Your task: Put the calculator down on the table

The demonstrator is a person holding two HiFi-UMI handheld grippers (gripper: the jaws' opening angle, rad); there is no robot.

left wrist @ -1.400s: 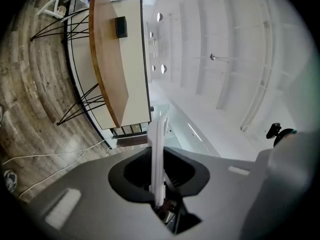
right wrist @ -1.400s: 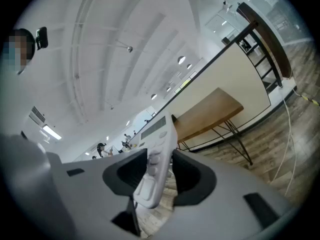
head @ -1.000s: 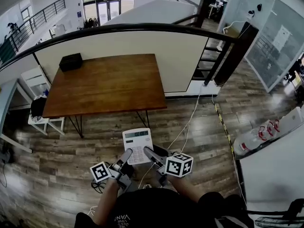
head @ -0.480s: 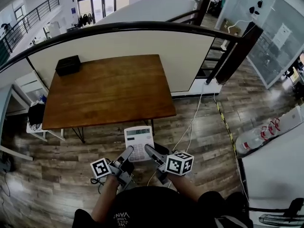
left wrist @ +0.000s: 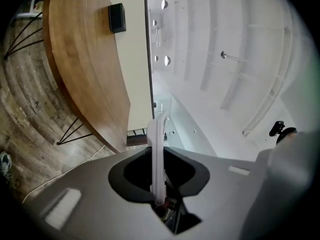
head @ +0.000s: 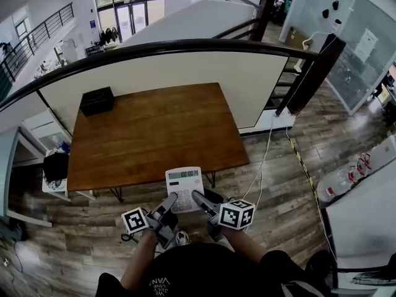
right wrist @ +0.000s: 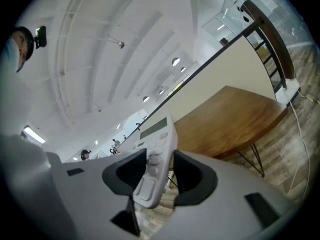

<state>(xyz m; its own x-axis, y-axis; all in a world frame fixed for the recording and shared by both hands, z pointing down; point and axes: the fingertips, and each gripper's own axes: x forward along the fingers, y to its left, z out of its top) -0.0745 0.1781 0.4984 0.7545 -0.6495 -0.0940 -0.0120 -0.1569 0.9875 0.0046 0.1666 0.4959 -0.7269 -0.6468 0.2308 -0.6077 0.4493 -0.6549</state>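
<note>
A white calculator (head: 184, 185) hangs in the air at the front edge of the brown wooden table (head: 154, 132), display facing up. My left gripper (head: 169, 203) is shut on its lower left edge and my right gripper (head: 200, 200) on its lower right edge. The left gripper view shows the calculator (left wrist: 158, 149) edge-on between the jaws of my left gripper (left wrist: 159, 173), with the table (left wrist: 85, 59) beyond. In the right gripper view the keypad end of the calculator (right wrist: 156, 154) sits between the pads of my right gripper (right wrist: 161, 176), and the table (right wrist: 235, 119) lies ahead.
A black box (head: 97, 100) sits at the table's far left corner. A half wall with a dark handrail (head: 185, 44) runs behind the table. A white stool with a dark bag (head: 55, 166) stands at its left. A white cable (head: 263, 159) crosses the wooden floor on the right.
The table has drawn nearer in the head view. The calculator, still held by both grippers, has gone from over the floor to the table's front edge.
</note>
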